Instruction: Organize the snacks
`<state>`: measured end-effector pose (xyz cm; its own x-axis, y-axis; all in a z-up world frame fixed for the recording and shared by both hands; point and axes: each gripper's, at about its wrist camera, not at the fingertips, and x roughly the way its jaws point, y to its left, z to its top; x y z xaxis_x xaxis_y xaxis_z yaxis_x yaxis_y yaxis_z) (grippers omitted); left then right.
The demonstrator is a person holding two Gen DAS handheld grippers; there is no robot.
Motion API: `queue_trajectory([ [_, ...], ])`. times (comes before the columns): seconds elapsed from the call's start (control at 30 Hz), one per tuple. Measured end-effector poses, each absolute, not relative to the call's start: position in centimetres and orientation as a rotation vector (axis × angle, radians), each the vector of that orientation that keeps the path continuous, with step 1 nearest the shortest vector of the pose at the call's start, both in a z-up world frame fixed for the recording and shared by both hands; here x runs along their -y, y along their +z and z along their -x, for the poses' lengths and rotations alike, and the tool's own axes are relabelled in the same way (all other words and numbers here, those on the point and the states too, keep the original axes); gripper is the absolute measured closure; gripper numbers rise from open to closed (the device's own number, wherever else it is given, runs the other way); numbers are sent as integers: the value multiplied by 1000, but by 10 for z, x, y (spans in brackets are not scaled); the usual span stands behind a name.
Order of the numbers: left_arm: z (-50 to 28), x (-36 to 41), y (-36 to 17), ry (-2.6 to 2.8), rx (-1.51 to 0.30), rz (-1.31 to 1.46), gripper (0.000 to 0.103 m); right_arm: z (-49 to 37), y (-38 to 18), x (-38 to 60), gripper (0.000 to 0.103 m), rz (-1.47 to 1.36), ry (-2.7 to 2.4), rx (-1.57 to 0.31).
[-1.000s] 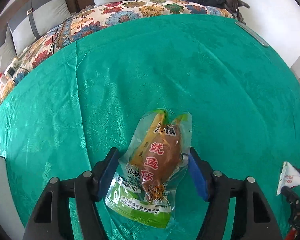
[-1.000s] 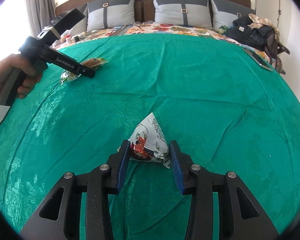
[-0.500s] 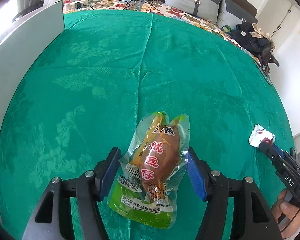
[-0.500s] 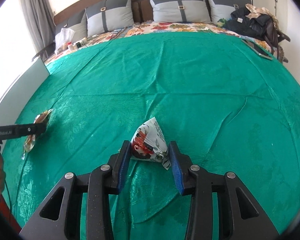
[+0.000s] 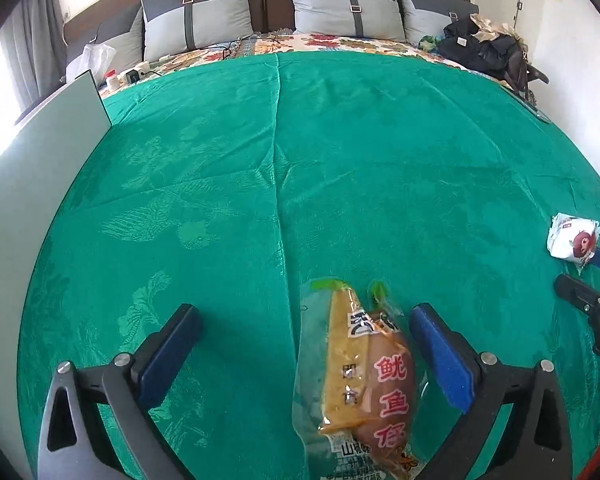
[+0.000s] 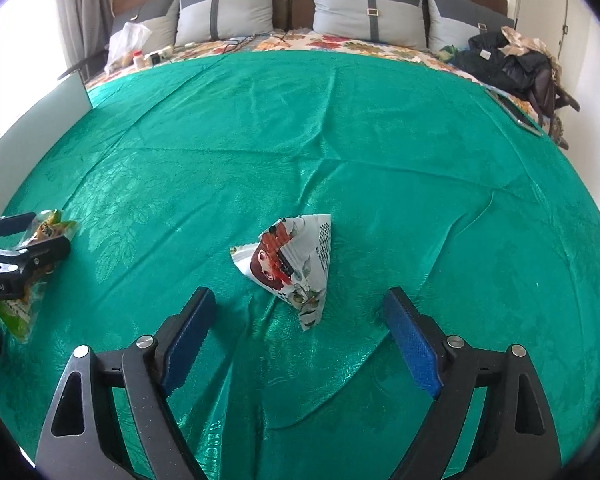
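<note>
A clear packet with an orange-brown squid snack and red characters (image 5: 364, 380) lies on the green cloth (image 5: 300, 160). It sits between the fingers of my left gripper (image 5: 304, 320), closer to the right pad and free of both. Those jaws are opening. A white triangular snack packet with a red picture (image 6: 292, 264) rests on the cloth just ahead of my right gripper (image 6: 300, 300), whose jaws are also opening, with neither pad on it. The left wrist view shows the white packet (image 5: 572, 236) at the right edge; the right wrist view shows the squid packet (image 6: 24, 304) at the left edge.
A pale grey board (image 5: 40, 184) stands along the cloth's left side. Grey pillows (image 5: 340, 8) line the headboard. Dark clothes (image 5: 488, 48) are piled at the back right, with a flat device (image 6: 516, 114) near them. A plastic bag (image 6: 126, 40) and small bottles sit at the back left.
Both grippers have gone from shut on their packets to wide apart, leaving the packets on the cloth. The left gripper also swung round across the cloth and now faces the headboard.
</note>
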<state>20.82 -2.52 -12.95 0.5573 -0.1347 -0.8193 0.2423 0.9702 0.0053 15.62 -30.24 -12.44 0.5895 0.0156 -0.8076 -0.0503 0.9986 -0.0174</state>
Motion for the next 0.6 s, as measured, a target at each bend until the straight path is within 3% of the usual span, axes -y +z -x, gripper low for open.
queue_trajectory([
  [0.6, -233, 32, -131, -207, -954, -109, 0, -159, -123, 301, 13, 39, 36, -941],
])
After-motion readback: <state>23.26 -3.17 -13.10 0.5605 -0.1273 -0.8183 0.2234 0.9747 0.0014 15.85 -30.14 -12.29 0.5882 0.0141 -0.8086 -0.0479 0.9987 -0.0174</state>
